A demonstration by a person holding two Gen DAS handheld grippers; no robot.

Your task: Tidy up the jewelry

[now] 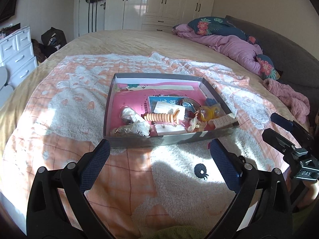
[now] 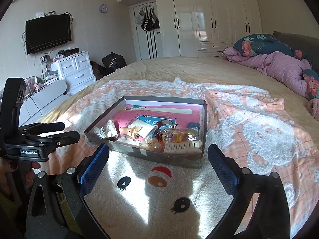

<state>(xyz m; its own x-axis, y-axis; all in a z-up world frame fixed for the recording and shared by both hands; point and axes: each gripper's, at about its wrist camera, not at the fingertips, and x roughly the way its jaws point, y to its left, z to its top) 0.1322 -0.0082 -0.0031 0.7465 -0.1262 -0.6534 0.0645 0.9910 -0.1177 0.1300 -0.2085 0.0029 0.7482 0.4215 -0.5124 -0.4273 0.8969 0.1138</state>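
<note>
Both tools, left (image 1: pixel 159 151) and right (image 2: pixel 158 155), released, hovering near the box (image 1: pixel 139 140), its jewelry (image 1: pixel 159 117) jumbled together

harsh sunlight patches, hard shadows on blanket (image 1: pixel 179 165); fisheye edges vignetted.

Small clear bags (image 1: pixel 196 122) at 5 o'clock in box (image 1: pixel 111 99): contents too small to identify. Pink garment (image 2: pixel 314 108) cut off at 3 o'clock edge.
</note>
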